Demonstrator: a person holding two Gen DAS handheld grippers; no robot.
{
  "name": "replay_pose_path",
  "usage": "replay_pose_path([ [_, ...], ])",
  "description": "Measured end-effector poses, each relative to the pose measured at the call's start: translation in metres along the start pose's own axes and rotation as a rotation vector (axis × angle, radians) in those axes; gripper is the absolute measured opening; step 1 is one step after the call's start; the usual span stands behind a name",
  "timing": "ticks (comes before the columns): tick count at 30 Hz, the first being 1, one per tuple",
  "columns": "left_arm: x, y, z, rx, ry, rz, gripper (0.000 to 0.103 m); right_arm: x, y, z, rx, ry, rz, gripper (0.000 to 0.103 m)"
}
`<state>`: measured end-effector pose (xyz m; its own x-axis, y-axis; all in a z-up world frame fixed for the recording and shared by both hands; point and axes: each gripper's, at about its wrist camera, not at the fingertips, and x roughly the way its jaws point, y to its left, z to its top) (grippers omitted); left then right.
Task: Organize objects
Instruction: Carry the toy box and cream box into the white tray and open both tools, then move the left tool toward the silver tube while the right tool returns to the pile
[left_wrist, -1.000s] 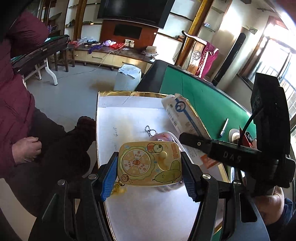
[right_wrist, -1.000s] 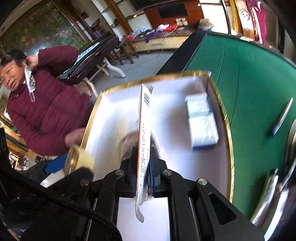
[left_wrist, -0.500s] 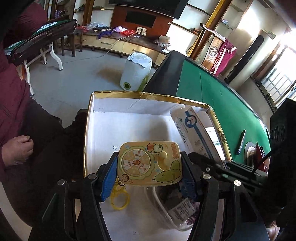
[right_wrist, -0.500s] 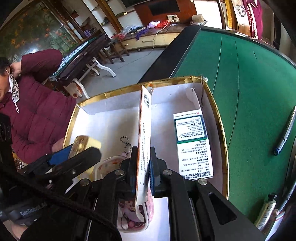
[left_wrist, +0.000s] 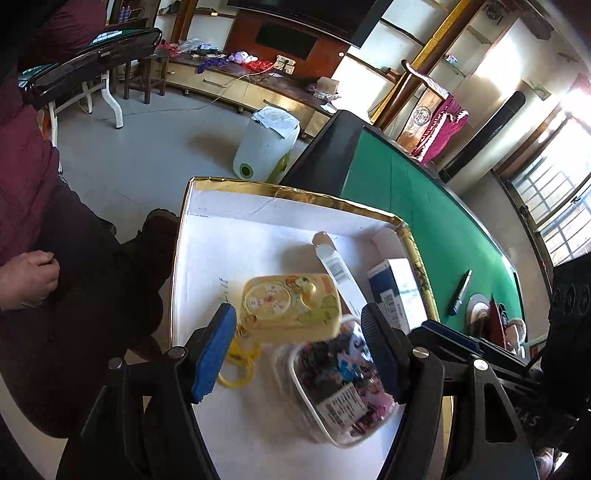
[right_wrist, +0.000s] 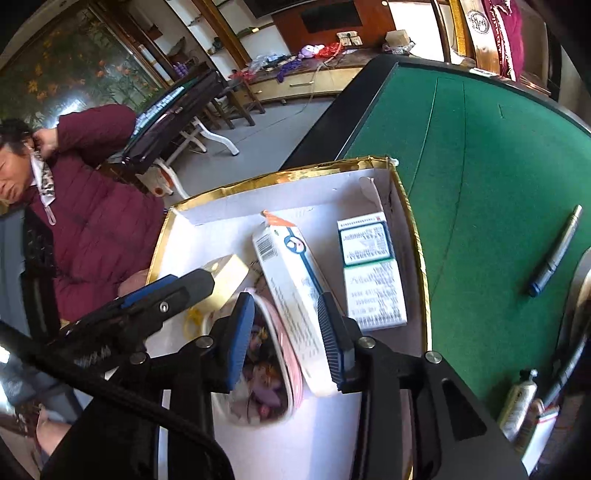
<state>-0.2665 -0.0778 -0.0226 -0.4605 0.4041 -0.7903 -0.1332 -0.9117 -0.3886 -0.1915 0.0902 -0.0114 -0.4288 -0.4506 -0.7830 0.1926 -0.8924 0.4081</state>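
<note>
Left gripper (left_wrist: 297, 349): jaws just widened, pads clear of the yellow toy case (left_wrist: 290, 306), which lies in the gold-rimmed box (left_wrist: 295, 194) against a clear tub (left_wrist: 341, 384). Right gripper (right_wrist: 286, 341): jaws just parted, the long toothbrush carton (right_wrist: 295, 295) loose between them, leaning on the tub beside a white medicine carton (right_wrist: 371, 269).
</note>
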Motion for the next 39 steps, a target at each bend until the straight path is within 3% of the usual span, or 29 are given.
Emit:
replay_pose_path([
  [6, -0.033, -0.041, -0.029, 0.091, -0.026, -0.065, 0.064, -0.071, -0.023, -0.045, 0.008, -0.071, 0.094, 0.035],
  [10, -0.039, -0.082, -0.057, 0.174, -0.009, -0.126, 0.067, -0.131, -0.055, -0.092, 0.022, -0.167, 0.099, 0.046],
  [17, -0.005, -0.177, -0.104, 0.318, 0.145, -0.207, 0.067, -0.204, -0.129, -0.177, 0.084, -0.306, -0.006, 0.054],
  [19, 0.005, -0.197, -0.111, 0.323, 0.163, -0.191, 0.067, -0.213, -0.150, -0.191, 0.118, -0.327, -0.004, 0.054],
  [23, 0.032, -0.228, -0.114, 0.347, 0.166, -0.078, 0.067, -0.221, -0.187, -0.199, 0.208, -0.356, 0.036, 0.054],
  [28, 0.065, -0.245, -0.108, 0.372, 0.175, 0.026, 0.064, -0.225, -0.190, -0.203, 0.219, -0.360, 0.103, 0.054],
  [29, 0.071, -0.249, -0.108, 0.378, 0.174, 0.046, 0.060, -0.226, -0.187, -0.203, 0.216, -0.363, 0.116, 0.054],
  [30, 0.076, -0.250, -0.108, 0.377, 0.178, 0.066, 0.049, -0.228, -0.187, -0.207, 0.212, -0.366, 0.131, 0.054],
  [39, 0.085, -0.247, -0.099, 0.329, 0.176, 0.078, 0.037, -0.234, -0.184, -0.214, 0.212, -0.386, 0.165, 0.054],
])
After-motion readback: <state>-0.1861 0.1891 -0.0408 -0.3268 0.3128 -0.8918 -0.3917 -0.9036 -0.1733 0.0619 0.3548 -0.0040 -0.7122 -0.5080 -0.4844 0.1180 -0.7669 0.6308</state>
